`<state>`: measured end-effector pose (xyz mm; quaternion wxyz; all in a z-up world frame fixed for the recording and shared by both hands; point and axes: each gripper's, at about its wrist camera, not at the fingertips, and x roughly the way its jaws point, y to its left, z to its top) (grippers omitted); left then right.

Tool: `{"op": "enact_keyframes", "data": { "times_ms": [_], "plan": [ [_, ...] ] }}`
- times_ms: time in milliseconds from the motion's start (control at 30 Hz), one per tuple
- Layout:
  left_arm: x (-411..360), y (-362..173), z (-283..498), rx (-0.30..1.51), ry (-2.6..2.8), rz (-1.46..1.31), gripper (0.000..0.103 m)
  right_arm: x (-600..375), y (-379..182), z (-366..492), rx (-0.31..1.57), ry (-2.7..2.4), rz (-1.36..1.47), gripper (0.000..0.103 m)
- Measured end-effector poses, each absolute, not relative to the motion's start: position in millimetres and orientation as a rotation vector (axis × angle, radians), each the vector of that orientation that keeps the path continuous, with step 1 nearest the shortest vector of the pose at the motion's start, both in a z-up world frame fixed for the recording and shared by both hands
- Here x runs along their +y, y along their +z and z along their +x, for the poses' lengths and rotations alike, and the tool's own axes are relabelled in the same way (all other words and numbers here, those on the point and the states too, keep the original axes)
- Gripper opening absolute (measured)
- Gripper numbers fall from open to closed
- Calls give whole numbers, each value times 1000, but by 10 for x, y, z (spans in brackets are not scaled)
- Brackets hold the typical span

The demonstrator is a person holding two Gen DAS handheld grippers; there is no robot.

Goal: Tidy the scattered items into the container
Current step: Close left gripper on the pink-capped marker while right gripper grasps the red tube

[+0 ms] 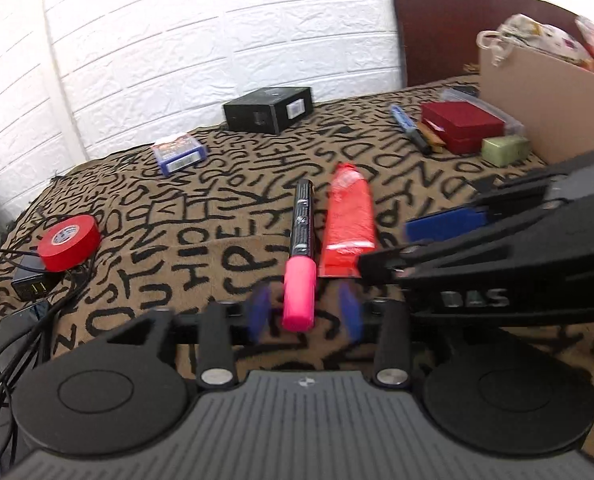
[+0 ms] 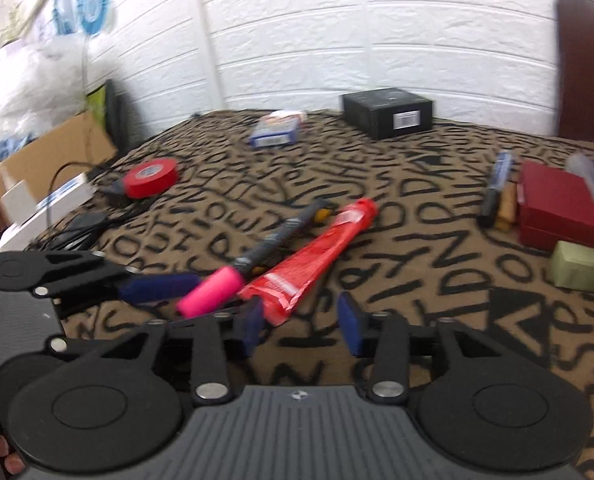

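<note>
A black marker with a pink cap (image 1: 300,258) lies on the patterned cloth, its pink end between the fingers of my open left gripper (image 1: 303,312). A red tube (image 1: 348,220) lies just to its right. My right gripper (image 2: 301,322) is open, its left finger beside the flat end of the red tube (image 2: 311,258), with the marker (image 2: 233,276) further left. A cardboard box (image 1: 549,108) stands at the right in the left wrist view. The right gripper shows there (image 1: 381,248), the left gripper in the right wrist view (image 2: 165,284).
Red tape roll (image 1: 70,246), blue card pack (image 1: 179,152), black box (image 1: 268,109), red case (image 1: 463,126), green block (image 1: 505,151) and a blue pen (image 1: 411,128) lie around. Cables and a charger (image 1: 31,286) sit at the left edge. White brick wall behind.
</note>
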<state>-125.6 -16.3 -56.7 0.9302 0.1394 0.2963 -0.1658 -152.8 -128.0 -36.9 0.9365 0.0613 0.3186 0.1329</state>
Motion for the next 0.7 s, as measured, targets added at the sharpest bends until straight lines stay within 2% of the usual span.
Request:
{"op": "enact_keyframes", "data": {
  "times_ms": [67,167,300,367,433,500,533,567,600,633,700],
  "plan": [
    [-127,-569,-1179,617,-334,260,67,-1315,-378,-1491,644,247,152,64],
    [-89,-587,-1121,626,-333,238,73,-1328,-394,-1418,641,207,162,74],
    [-83,-601,-1149,622,-326,237,74,-1319,-421,-1320,605,152,149,93],
    [-112,-604,-1179,611,-324,256,71,-1323,-450,-1234,615,146,158,99],
    [-143,-605,-1203,596,-342,279,58,-1308,-458,-1151,634,147,142,102],
    [-187,-611,-1238,584,-372,301,31,-1333,-449,-1109,612,165,149,91],
    [-218,-616,-1260,578,-379,317,28,-1372,-463,-1081,604,195,185,70],
    [-253,-623,-1278,569,-377,337,22,-1408,-472,-1050,602,212,210,59],
    [-283,-631,-1293,562,-371,354,21,-1428,-467,-1019,604,227,214,51],
    [-298,-637,-1302,557,-368,365,21,-1432,-459,-986,612,243,205,34],
    [-279,-629,-1293,561,-374,360,20,-1440,-444,-950,620,273,176,29]
  ]
}}
